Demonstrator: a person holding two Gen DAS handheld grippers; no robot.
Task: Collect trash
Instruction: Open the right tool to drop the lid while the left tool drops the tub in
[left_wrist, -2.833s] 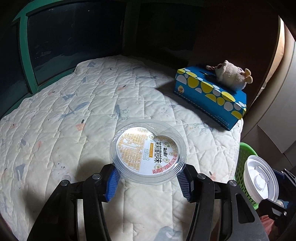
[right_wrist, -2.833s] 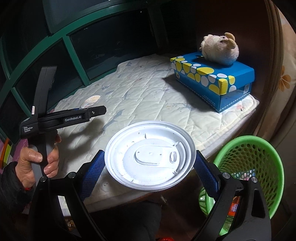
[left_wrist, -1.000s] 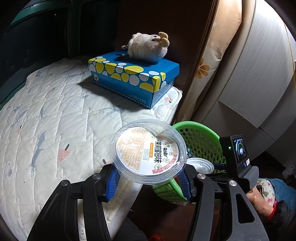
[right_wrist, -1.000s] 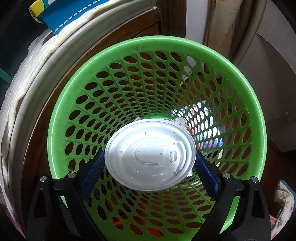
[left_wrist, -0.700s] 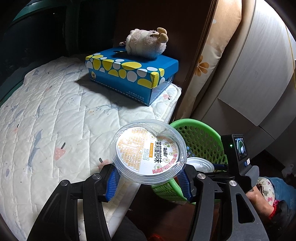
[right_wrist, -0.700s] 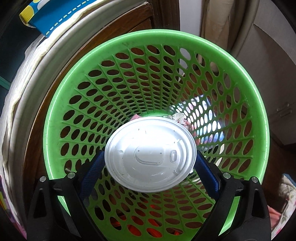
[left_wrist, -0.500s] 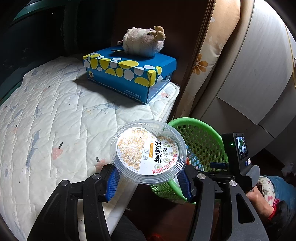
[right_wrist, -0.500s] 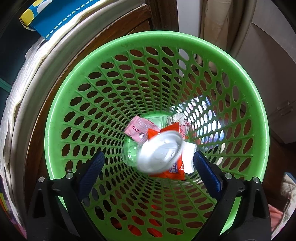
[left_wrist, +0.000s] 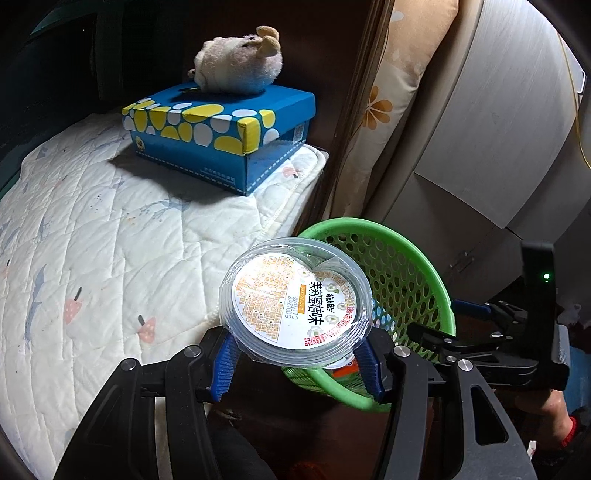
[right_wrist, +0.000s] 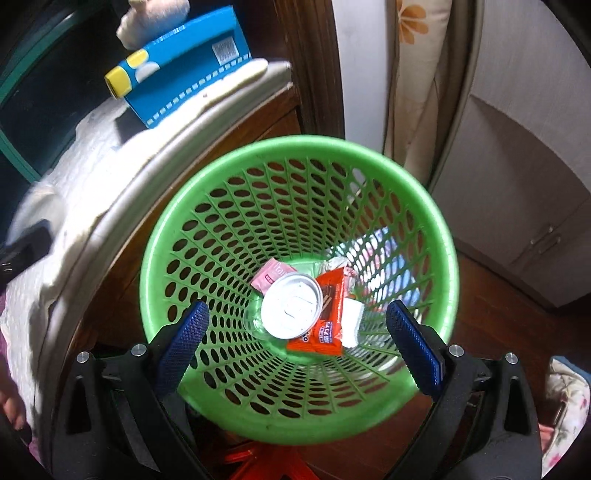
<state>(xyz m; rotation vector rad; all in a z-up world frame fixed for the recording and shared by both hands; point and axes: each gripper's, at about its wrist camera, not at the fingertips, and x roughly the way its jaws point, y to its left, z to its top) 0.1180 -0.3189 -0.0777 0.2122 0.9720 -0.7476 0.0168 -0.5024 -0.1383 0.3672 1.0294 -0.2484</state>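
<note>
Beside the quilted white mattress (left_wrist: 110, 240), your left gripper (left_wrist: 295, 358) clamps a clear labelled plastic lid (left_wrist: 295, 301); your right gripper (right_wrist: 299, 339) gapes empty over the green perforated plastic basket (right_wrist: 207, 229).

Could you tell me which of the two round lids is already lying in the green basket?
The plain white lid, lying on wrappers; the clear printed lid is gripped by the left gripper.

Dim room, bright overhead light, hard shadows, label glare, fisheye-warped dark corners, slight motion blur.

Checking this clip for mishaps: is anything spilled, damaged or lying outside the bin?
Nothing stands out. The white lid lies inside the green basket on the wrappers, and the left gripper grips the clear lid beside the rim.
</note>
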